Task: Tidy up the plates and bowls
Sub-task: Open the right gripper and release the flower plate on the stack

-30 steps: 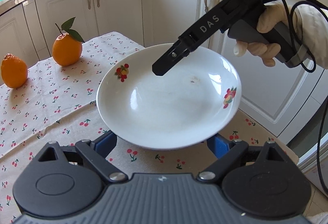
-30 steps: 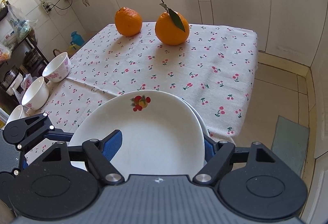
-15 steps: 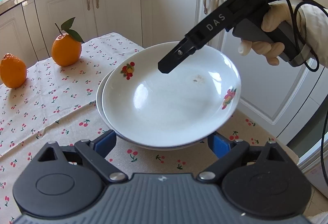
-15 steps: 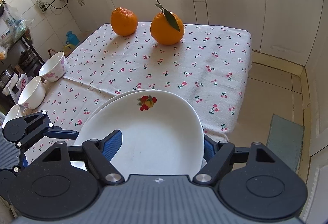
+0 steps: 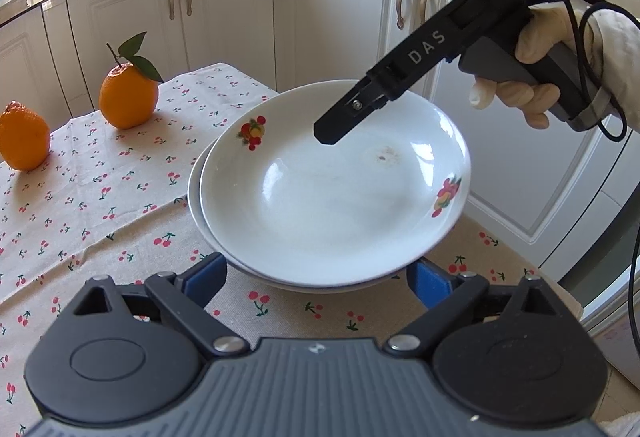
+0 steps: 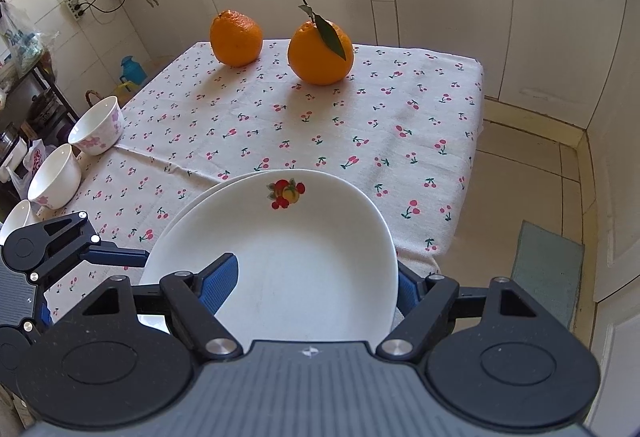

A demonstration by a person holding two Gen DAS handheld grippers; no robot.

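Note:
Two white plates with fruit prints are stacked near the table's corner. The top plate (image 5: 332,197) (image 6: 288,261) lies a little off-centre on the lower plate (image 5: 196,193) (image 6: 224,186). My right gripper (image 6: 318,281) has one finger (image 5: 352,113) over the top plate's rim and one under it; how tightly it closes does not show. My left gripper (image 5: 316,277) is open, its blue pads on either side of the stack's near edge, and it also shows in the right wrist view (image 6: 120,255). Three white bowls with pink flowers (image 6: 98,127) (image 6: 54,177) (image 6: 16,215) stand at the table's left edge.
Two oranges (image 6: 236,37) (image 6: 320,51), one with a leaf, sit on the far part of the cherry-print tablecloth (image 6: 320,117). White kitchen cabinets (image 5: 340,17) stand close behind the table. The table's edge drops to a tiled floor with a mat (image 6: 548,265) at right.
The top plate has moved with my right gripper over the lower plate and come down onto it, sitting a little off-centre. My left gripper has stayed open at the stack's near edge.

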